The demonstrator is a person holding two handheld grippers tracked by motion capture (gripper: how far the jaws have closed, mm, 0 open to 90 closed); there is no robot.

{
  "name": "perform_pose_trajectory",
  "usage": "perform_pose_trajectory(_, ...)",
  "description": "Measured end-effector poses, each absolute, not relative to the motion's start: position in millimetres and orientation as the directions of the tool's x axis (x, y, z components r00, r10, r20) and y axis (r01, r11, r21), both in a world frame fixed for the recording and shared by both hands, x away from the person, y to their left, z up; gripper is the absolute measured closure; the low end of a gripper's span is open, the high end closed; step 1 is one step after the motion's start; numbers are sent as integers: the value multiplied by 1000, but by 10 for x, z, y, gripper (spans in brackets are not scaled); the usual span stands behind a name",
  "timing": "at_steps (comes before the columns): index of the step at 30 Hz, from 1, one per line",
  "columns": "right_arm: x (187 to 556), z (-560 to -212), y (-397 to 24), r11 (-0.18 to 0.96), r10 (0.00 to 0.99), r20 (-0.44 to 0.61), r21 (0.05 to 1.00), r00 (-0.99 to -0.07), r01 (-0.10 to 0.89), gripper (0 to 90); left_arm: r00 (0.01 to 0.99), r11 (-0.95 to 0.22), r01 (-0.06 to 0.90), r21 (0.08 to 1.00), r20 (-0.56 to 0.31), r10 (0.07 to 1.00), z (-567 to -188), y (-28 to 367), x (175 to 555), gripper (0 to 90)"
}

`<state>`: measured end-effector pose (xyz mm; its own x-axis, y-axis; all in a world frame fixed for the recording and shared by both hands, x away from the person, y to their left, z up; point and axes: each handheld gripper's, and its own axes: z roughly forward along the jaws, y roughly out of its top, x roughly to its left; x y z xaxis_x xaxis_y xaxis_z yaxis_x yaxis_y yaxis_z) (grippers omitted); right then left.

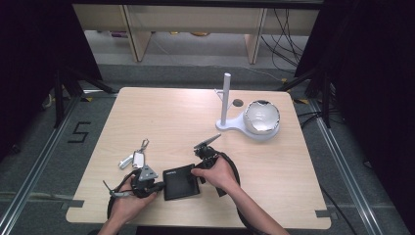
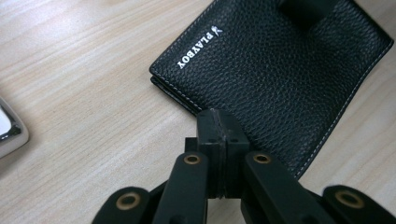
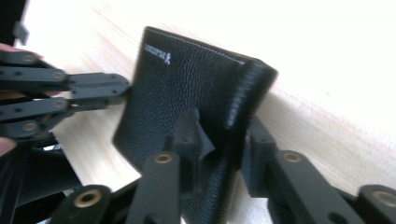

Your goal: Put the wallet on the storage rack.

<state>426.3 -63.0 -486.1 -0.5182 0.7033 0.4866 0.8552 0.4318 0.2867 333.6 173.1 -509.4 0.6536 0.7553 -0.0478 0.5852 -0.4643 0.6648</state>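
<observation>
A black leather wallet [image 1: 181, 182] with a white printed logo lies near the table's front edge. In the left gripper view the wallet [image 2: 280, 70] is just beyond my left gripper [image 2: 215, 126], which is shut with nothing between its jaws; its tips touch the wallet's left edge. My right gripper [image 3: 219, 140] is shut on the wallet [image 3: 182, 88], one jaw on each side of its folded right edge, and that side is tilted up off the wood. In the high view the left gripper [image 1: 157, 185] and the right gripper [image 1: 198, 174] flank the wallet.
A bunch of keys with a silver fob [image 1: 134, 159] lies left of the wallet, behind my left hand. A white stand [image 1: 226, 98] with an upright post and a bowl [image 1: 262, 117] sits at the back right. The table's front edge [image 1: 195, 224] is close.
</observation>
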Motion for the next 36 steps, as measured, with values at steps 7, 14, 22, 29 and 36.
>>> perform_pose_trajectory(7, 4252, -4601, -646, 493, 655, 440, 367, -614, 789, 784, 628, -391, 572, 721, -78, 775, -5118, 1814, 3311, 802)
perform_pose_trajectory(14, 4210, -4114, -765, 629, 627, 253, 394, -737, 670, 790, 618, -348, 530, 774, -71, 783, -5094, 1849, 3307, 754)
perform_pose_trajectory(22, 4221, -3858, -1012, 794, 532, 13, 339, -847, 504, 791, 615, -317, 501, 805, -74, 785, -5126, 1821, 3311, 724)
perform_pose_trajectory(29, 4217, -3787, -1206, 871, 451, -74, 252, -889, 421, 791, 620, -319, 473, 821, -54, 782, -5129, 1829, 3315, 696)
perform_pose_trajectory(36, 4231, -3786, -1431, 935, 323, -185, 213, -928, 283, 791, 629, -319, 462, 828, -52, 775, -5146, 1814, 3323, 697)
